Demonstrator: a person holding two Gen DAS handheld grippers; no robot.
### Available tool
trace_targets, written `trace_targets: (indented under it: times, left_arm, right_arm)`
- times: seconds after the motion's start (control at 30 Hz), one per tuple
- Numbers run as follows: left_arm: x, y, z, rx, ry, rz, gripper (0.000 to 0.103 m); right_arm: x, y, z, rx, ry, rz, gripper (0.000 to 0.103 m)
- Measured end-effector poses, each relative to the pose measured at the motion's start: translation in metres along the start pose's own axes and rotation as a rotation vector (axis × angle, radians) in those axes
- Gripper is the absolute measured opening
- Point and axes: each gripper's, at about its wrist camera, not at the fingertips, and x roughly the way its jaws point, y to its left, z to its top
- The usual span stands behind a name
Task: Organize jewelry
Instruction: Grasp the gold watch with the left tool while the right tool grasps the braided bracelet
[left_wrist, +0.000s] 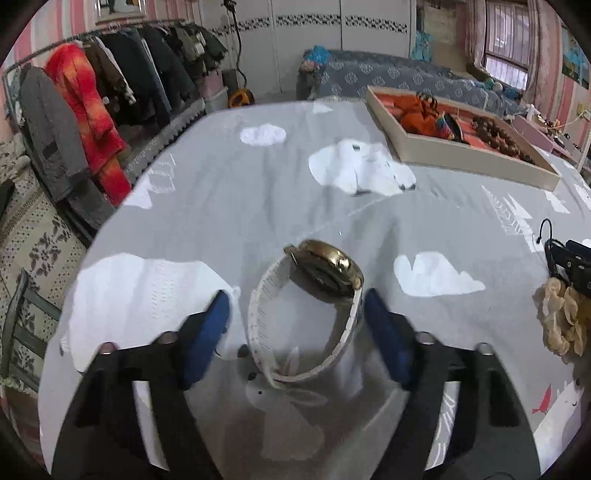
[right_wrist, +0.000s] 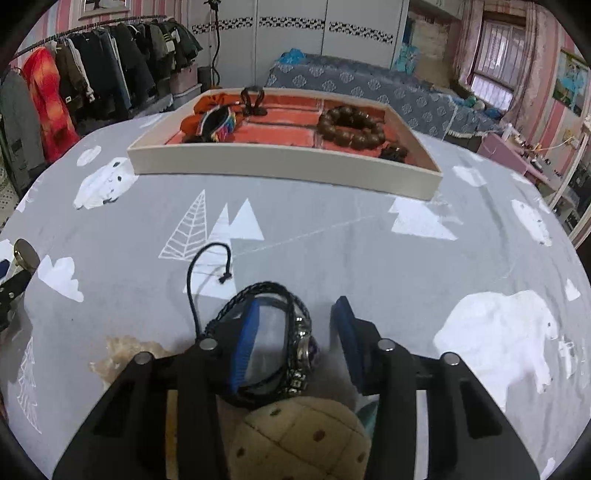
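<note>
A gold-faced watch with a white strap (left_wrist: 314, 295) lies on the grey printed cloth (left_wrist: 258, 206). My left gripper (left_wrist: 295, 306) is open, its blue fingers either side of the watch, the right finger close to the strap. My right gripper (right_wrist: 295, 314) is open around a black braided bracelet with metal beads (right_wrist: 288, 332); its left finger sits inside the loop. The jewelry tray (right_wrist: 280, 162) with an orange lining holds a brown bead bracelet (right_wrist: 351, 127), a colourful band (right_wrist: 218, 123) and a black tie. The tray also shows in the left wrist view (left_wrist: 469, 155).
A cream scrunchie (left_wrist: 561, 317) lies at the right in the left view, beside the right gripper's black body. A tan stitched ball-like object (right_wrist: 299, 439) sits just under the right gripper. A clothes rack (left_wrist: 92, 92) stands left, a sofa behind.
</note>
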Motion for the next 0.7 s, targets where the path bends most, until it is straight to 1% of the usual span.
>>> trace_targets:
  times: [0.07,0.13,0.23,0.3,0.43,0.6,0.7]
  left_arm:
    - [0.0007,-0.0006,-0.0005,0.0,0.003,-0.012,0.066]
    - [0.0002,-0.0016,-0.0001,0.003,-0.004,-0.027,0.058]
    - [-0.0002,-0.0023,-0.0009,0.005,-0.008,-0.029,0.055]
    - [-0.0005,-0.0009,-0.0009,-0.002,-0.009,-0.038,0.052]
    - [-0.0006,0.0014,-0.0003,-0.012,-0.015,-0.043,0.044]
    - [-0.0017,0.0009,-0.0003,-0.012,-0.026,-0.037,0.037]
    - [-0.0017,0.0031,0.0003,-0.022,-0.028,-0.044,0.035]
  right_arm:
    - [0.0005,-0.0005,0.0,0.002,0.001,0.005,0.04]
    - [0.0008,0.0007,-0.0004,0.0,0.001,0.021,0.032]
    - [-0.0001,0.0035,-0.0006,-0.008,-0.002,0.022,0.018]
    - [-0.0001,0.0026,-0.0005,0.0,-0.002,0.026,0.015]
    - [0.0002,0.0031,-0.0006,0.001,-0.005,0.023,0.015]
    - [-0.001,-0.0002,-0.0004,0.015,-0.013,0.031,0.014]
    - [-0.002,-0.0012,-0.0002,0.016,-0.017,0.033,0.014]
